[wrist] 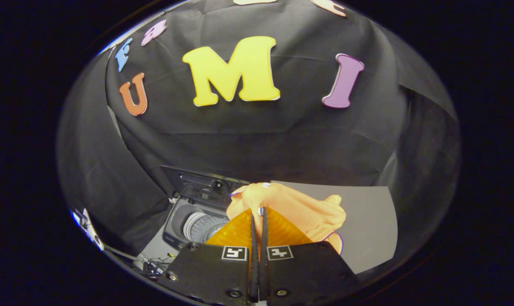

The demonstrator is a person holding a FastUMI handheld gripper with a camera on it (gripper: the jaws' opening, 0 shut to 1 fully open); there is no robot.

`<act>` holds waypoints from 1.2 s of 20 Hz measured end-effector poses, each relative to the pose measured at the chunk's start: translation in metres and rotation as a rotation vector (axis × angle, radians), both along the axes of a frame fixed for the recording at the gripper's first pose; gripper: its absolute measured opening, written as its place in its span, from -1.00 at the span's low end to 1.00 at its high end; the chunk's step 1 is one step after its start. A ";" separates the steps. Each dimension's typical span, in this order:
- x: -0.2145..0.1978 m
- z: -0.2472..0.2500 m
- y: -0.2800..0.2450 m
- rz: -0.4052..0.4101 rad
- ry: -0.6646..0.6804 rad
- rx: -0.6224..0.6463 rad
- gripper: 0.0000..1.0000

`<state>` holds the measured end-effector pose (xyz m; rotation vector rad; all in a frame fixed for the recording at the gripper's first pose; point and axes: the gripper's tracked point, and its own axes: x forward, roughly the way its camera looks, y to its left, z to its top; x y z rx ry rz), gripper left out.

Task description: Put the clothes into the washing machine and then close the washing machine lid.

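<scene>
The orange garment hangs pinched in the tool, whose fingers are pressed nearly together on a fold of it, lifted above the grey desk and just to the right of the washing machine. The drum lies open, lid raised behind it. To do this well, I judge, carry the cloth leftward over the opening before letting go, keeping trailing fabric clear of the rim. Loose cables lie by the machine's front corner.
</scene>
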<state>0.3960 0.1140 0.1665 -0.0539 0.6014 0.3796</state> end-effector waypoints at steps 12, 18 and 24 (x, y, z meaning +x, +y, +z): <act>-0.006 -0.011 0.099 0.142 0.017 -0.002 -0.91; -0.008 -0.017 0.142 0.207 0.023 -0.009 -0.91; -0.013 -0.033 0.182 0.267 0.053 -0.014 -0.91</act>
